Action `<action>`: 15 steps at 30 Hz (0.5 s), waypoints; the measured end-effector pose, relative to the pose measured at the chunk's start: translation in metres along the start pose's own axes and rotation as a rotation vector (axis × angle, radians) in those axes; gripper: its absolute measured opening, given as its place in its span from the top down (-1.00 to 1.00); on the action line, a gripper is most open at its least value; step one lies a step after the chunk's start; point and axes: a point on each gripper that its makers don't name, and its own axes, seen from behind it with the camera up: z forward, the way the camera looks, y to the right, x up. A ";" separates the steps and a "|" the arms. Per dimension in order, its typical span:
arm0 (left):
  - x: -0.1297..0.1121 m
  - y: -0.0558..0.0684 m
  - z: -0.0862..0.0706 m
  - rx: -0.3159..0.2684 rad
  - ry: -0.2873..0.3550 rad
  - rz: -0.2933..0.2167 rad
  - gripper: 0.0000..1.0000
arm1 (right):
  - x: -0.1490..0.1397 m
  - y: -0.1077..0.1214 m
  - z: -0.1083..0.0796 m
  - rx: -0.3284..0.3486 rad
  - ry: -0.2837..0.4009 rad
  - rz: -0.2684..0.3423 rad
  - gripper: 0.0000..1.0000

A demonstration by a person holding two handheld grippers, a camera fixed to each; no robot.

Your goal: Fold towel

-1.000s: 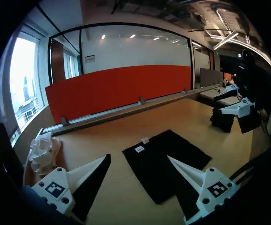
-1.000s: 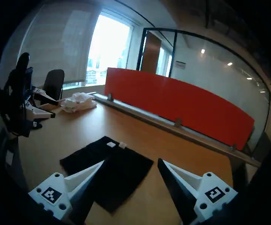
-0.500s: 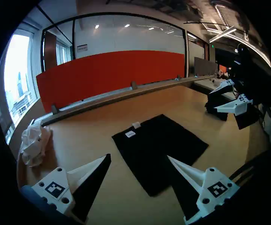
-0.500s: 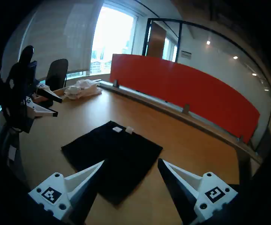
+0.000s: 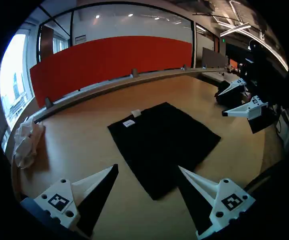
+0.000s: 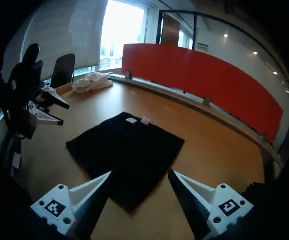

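**Mia:** Where is the towel?

**Ben:** The flat black cloth towel (image 5: 164, 140) lies spread out on the light brown wooden desk (image 5: 80, 136). It has two small white tags (image 5: 131, 119) at its far edge, side by side.

**Mia:** What is the left hand-held gripper (image 5: 147, 167) doing?

**Ben:** Its two white fingers are wide apart. It holds nothing. In the left gripper view, the near corner of the towel shows between the two fingers.

**Mia:** And the right hand-held gripper (image 6: 139, 171)?

**Ben:** The same. Its fingers are spread wide, with nothing in them. In the right gripper view, a corner of the towel shows between its fingers too.

**Mia:** Can the two see each other?

**Ben:** Yes. In the left gripper view the other one is far off on the right side, past the towel. In the right gripper view the other one is far off on the left side. The towel lies between them.

**Mia:** What else is on the desk?

**Ben:** A crumpled white cloth (image 5: 24, 138) sits at one end, well apart from the towel. A long red panel (image 5: 112, 60) stands up along the far edge of the desk. A black office chair (image 6: 62, 72) stands near the bright window (image 6: 122, 30).
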 end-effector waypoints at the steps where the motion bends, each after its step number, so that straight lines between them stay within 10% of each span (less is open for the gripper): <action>1: -0.004 0.000 0.002 -0.002 -0.009 0.001 -1.00 | -0.003 -0.001 0.002 0.002 -0.005 -0.001 -1.00; 15: -0.052 0.008 0.033 -0.038 -0.128 0.008 -1.00 | -0.056 -0.018 0.030 0.045 -0.097 -0.015 -1.00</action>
